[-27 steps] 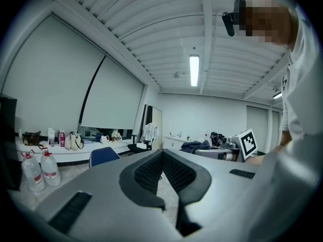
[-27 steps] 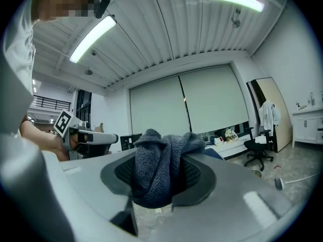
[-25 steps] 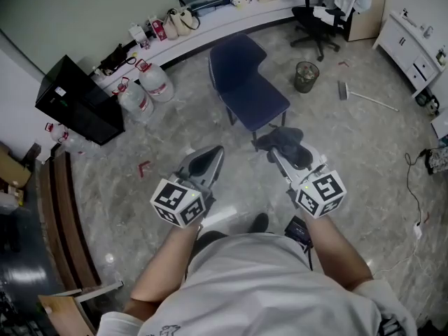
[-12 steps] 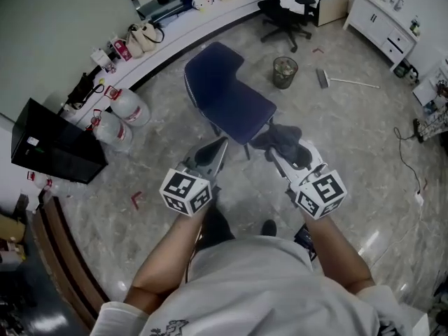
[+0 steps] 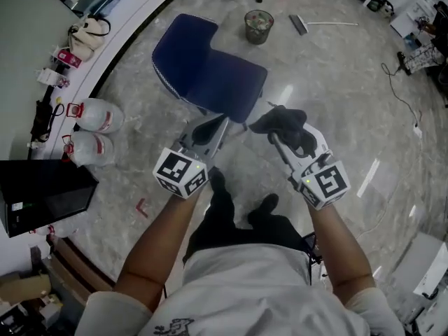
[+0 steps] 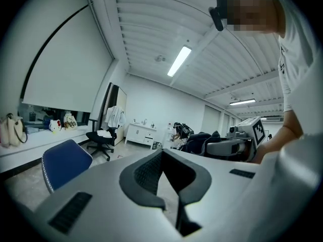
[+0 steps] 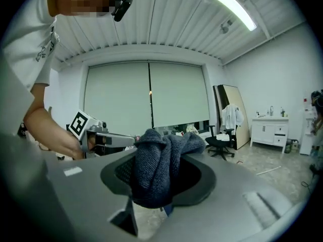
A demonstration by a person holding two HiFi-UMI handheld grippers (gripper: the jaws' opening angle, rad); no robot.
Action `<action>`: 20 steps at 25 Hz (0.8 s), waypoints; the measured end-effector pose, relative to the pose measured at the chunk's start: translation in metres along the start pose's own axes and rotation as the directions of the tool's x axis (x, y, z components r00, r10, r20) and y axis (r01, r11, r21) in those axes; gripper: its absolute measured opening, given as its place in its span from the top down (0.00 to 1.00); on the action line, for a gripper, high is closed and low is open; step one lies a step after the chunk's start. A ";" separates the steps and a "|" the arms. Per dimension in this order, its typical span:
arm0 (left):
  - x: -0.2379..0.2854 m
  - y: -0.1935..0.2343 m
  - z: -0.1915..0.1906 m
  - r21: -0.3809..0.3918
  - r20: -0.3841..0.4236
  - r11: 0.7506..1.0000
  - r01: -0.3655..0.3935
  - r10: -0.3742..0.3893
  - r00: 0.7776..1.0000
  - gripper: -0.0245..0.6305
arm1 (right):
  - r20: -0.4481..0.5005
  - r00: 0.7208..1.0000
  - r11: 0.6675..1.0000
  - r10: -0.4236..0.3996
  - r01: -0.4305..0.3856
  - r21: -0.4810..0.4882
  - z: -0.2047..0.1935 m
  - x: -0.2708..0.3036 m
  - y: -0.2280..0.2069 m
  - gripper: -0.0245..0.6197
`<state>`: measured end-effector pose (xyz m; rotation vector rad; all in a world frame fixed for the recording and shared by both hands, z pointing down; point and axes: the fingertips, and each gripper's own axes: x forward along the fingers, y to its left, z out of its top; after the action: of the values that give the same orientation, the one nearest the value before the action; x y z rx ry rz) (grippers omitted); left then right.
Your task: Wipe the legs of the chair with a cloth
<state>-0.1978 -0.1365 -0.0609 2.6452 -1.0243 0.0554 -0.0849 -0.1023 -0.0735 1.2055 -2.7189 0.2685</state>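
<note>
Bunched dark cloth [image 5: 283, 124]; blue chair [image 5: 210, 75] upright

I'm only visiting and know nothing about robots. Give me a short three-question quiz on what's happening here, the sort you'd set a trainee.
1. True or false: the dark cloth is clamped in the left gripper.
2. What colour is the chair just beyond the two grippers? A red, B blue, C green.
3. Fill in the blank: on the floor beyond the chair stands a small round waste ____.

Key:
1. False. The right gripper is shut on the cloth, and the left gripper holds nothing.
2. B.
3. bin.
</note>
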 end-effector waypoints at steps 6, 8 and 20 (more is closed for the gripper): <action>0.054 0.059 -0.121 -0.028 -0.013 1.000 0.002 -0.003 1.000 0.96 | -0.079 0.996 0.999 -0.036 0.038 0.020 -0.133 0.048 -0.043 0.72; 0.072 0.087 -0.176 -0.040 0.010 0.999 -0.015 0.015 1.000 0.96 | -0.093 0.995 1.000 -0.031 0.031 0.002 -0.194 0.070 -0.055 0.72; 0.172 0.231 -0.481 0.083 0.012 0.995 0.060 -0.061 0.998 0.96 | -0.108 0.993 0.999 -0.051 0.052 0.004 -0.598 0.177 -0.125 0.72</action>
<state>-0.1879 -0.2690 0.4836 2.7531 -0.9654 0.0671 -0.0681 -0.1771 0.5583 1.2240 -2.5930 0.3263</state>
